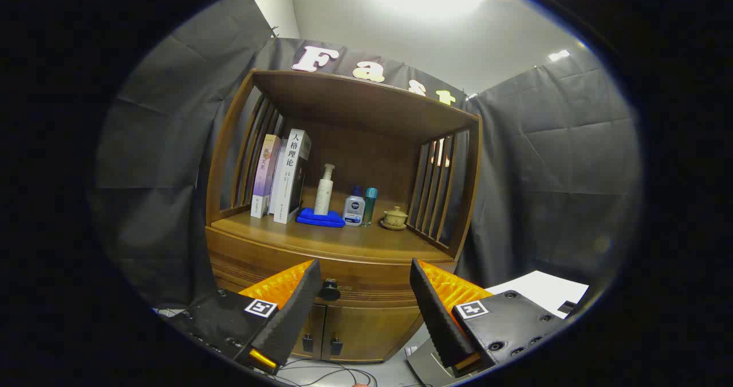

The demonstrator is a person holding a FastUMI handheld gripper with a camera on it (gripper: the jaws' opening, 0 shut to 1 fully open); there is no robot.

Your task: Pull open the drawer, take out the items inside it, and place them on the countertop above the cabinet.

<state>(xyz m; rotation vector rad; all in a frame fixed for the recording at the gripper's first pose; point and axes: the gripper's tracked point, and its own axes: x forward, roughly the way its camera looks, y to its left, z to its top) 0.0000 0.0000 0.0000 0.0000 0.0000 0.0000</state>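
Observation:
A brown wooden cabinet (pixel 366 318) stands ahead of me against the black cloth wall. Its drawer (pixel 366 269) sits flush under the countertop (pixel 343 239), with a small dark round knob (pixel 329 289) on its front. My gripper (pixel 363 275) is open, its two orange and black fingers spread wide with nothing between them. The knob sits just right of the left fingertip (pixel 309 272), beyond the fingers. What lies inside the drawer is hidden.
On the countertop stand two or three books (pixel 283 175), a white pump bottle (pixel 324 189) on a folded blue cloth (pixel 320 218), a small white-and-blue bottle (pixel 354 206), a teal bottle (pixel 370 204) and a small lidded cup (pixel 395 217). Two lower doors (pixel 343 332) sit below; cables (pixel 338 372) lie on the floor.

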